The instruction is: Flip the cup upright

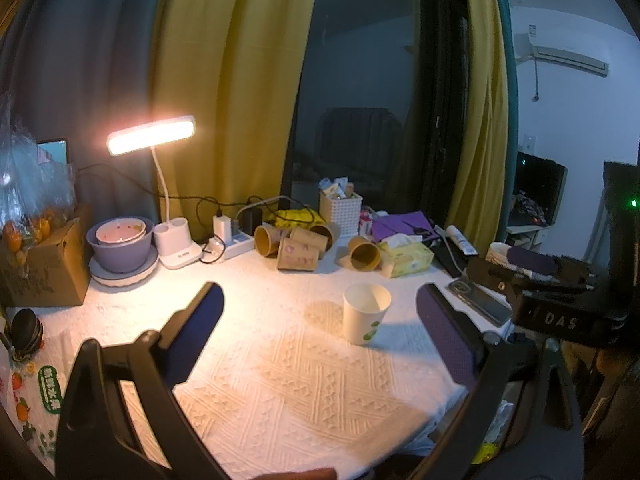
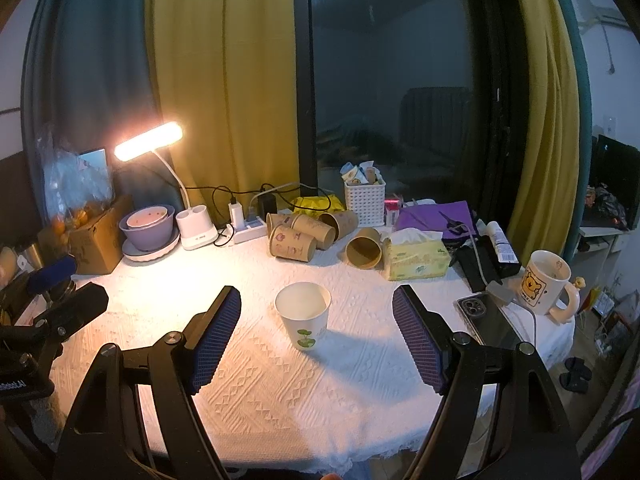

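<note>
A white paper cup (image 1: 366, 313) with a green leaf print stands upright, mouth up, on the white tablecloth (image 1: 280, 372). It also shows in the right wrist view (image 2: 304, 314). My left gripper (image 1: 320, 300) is open and empty, held back from the cup, which sits right of centre between its fingers. My right gripper (image 2: 316, 304) is open and empty, with the cup just beyond its fingertips. The right gripper's body shows at the right of the left wrist view (image 1: 560, 300).
Several brown paper cups (image 2: 308, 236) lie on their sides at the back. A lit desk lamp (image 2: 192, 216), bowls (image 2: 148, 224), tissue pack (image 2: 416, 258), white basket (image 2: 365, 196), phone (image 2: 480, 316) and bear mug (image 2: 544, 284) ring the table. A cardboard box (image 1: 44, 268) stands left.
</note>
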